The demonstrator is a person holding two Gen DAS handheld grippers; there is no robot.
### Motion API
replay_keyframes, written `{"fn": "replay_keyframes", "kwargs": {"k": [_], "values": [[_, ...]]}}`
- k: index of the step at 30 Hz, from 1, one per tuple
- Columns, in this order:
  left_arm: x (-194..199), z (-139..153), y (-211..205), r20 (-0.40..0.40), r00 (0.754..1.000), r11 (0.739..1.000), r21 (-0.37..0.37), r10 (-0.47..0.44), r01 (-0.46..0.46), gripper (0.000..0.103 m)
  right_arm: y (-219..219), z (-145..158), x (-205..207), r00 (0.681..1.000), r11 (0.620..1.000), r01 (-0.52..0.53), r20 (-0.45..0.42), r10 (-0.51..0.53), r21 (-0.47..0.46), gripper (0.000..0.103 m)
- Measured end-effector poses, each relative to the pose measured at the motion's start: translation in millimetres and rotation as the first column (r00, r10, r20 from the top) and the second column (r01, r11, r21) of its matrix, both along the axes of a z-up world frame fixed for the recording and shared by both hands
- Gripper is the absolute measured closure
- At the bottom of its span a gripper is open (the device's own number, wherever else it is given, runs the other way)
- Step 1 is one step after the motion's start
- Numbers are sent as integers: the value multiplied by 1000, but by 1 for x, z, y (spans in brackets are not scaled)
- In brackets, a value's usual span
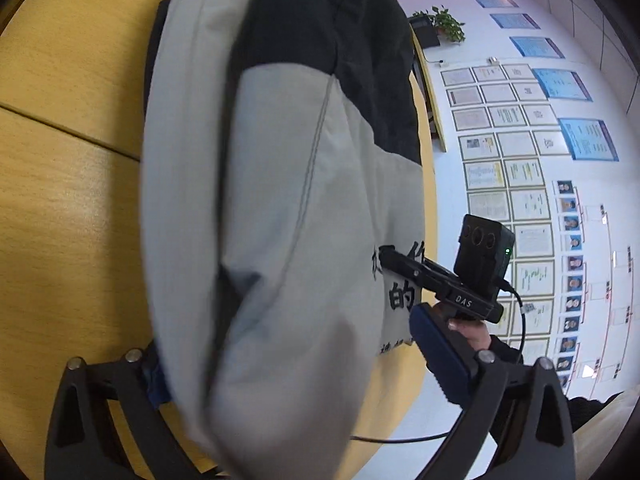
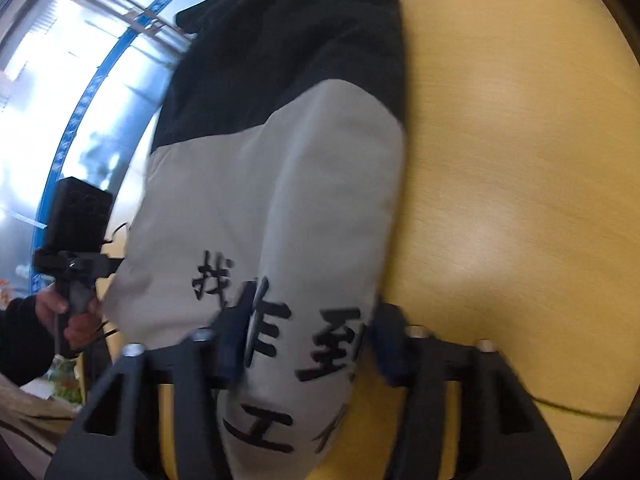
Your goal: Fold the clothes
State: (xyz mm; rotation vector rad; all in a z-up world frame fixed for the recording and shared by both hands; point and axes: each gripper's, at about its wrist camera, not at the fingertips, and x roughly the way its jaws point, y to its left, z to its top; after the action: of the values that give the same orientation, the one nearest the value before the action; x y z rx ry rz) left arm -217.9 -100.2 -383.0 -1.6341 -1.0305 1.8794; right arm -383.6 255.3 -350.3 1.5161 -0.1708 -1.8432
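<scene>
A padded grey and black jacket (image 1: 280, 184) with black printed characters hangs lifted over the wooden table (image 1: 60, 184). My left gripper (image 1: 296, 368) has its fingers wide apart around the jacket's thick lower edge; whether it clamps the cloth is unclear. In the right wrist view the jacket (image 2: 288, 184) fills the middle, and my right gripper (image 2: 304, 344) has its blue-padded fingers (image 2: 230, 340) on both sides of the printed hem. The right gripper (image 1: 404, 268) also shows in the left wrist view, at the jacket's right edge. The left gripper's body (image 2: 80, 240) shows at left.
The yellow wooden table (image 2: 520, 160) lies under and beside the jacket. A white wall with framed notices (image 1: 512, 152) and a potted plant (image 1: 448, 24) stands beyond the table edge. A bright window (image 2: 60, 80) is at left in the right wrist view.
</scene>
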Motion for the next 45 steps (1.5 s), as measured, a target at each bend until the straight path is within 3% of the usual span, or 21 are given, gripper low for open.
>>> {"fn": "replay_keyframes", "kwargs": {"k": [1, 2, 6, 11, 15, 19, 25, 29, 31, 33, 37, 42, 45], "values": [[0, -1, 1, 10, 1000, 999, -46, -2, 3, 36, -1, 5, 7, 999, 1000, 10, -35, -9, 10, 77], [1, -2, 1, 18, 1000, 998, -70, -3, 4, 61, -4, 10, 15, 998, 999, 22, -65, -20, 30, 78], [12, 11, 0, -19, 1000, 998, -68, -10, 8, 81, -15, 26, 47, 992, 995, 84, -104, -77, 58, 82], [49, 49, -8, -72, 997, 995, -96, -18, 11, 83, -28, 59, 107, 981, 994, 104, -165, -100, 13, 85], [89, 84, -26, -127, 991, 995, -85, 37, -48, 82, -46, 104, 152, 963, 995, 89, -252, -97, -42, 86], [113, 138, -55, -215, 972, 989, -95, 93, -115, 82, -68, 145, 178, 943, 994, 51, -323, -78, -93, 87], [91, 218, -135, -364, 924, 976, -134, 114, -174, 82, -136, 212, 183, 896, 982, 8, -435, -90, -186, 87], [53, 248, -210, -421, 900, 964, -177, 110, -200, 82, -225, 232, 150, 875, 970, 0, -469, -117, -242, 86], [23, 246, -255, -427, 899, 957, -212, 93, -199, 82, -270, 232, 132, 867, 966, -1, -482, -129, -260, 87], [-6, 231, -300, -409, 909, 954, -235, 79, -188, 82, -297, 203, 117, 878, 970, 30, -457, -140, -240, 86], [-68, 169, -391, -348, 936, 941, -300, 46, -158, 82, -352, 144, 86, 899, 976, 90, -406, -165, -199, 86], [-134, 56, -418, -195, 981, 919, -388, -5, -72, 82, -420, 72, 47, 918, 977, 161, -342, -201, -141, 86], [-142, 41, -421, -229, 973, 922, -378, -9, -80, 82, -462, 28, 24, 926, 974, 201, -304, -224, -104, 86]]}}
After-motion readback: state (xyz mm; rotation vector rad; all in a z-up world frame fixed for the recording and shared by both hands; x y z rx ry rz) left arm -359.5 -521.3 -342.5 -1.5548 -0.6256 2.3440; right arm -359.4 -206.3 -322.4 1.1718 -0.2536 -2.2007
